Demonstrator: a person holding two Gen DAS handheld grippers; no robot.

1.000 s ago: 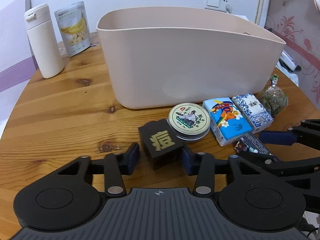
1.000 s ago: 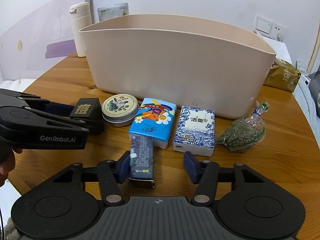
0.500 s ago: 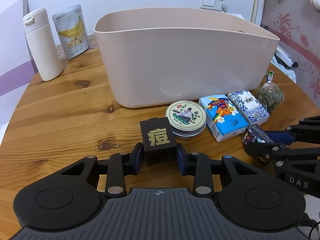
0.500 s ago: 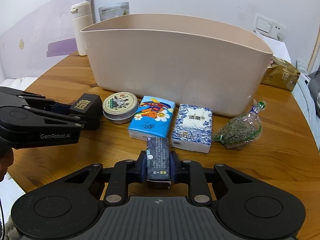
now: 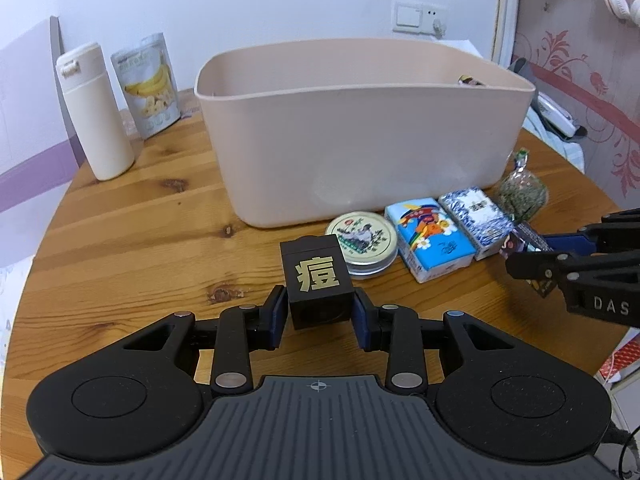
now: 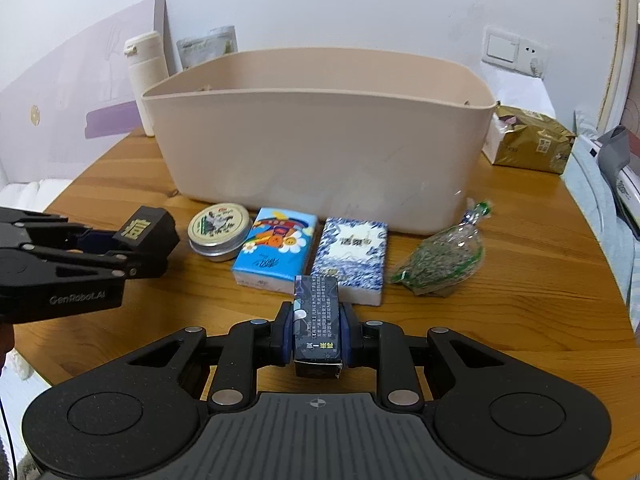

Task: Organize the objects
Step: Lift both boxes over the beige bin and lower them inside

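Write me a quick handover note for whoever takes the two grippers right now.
Left gripper: shut on the black box, lifted off the table.
Right gripper: shut on the dark slim box.
Still in front of the bin: round tin, two tissue packs, herb bag.
Done: both boxes gripped.
Left: drop them in the bin, then the rest.

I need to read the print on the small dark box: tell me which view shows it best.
The right wrist view. There the small dark box sits centred between the right hand-held gripper pads, printed face up. The left wrist view shows only its end, mostly hidden behind that gripper at the right edge.
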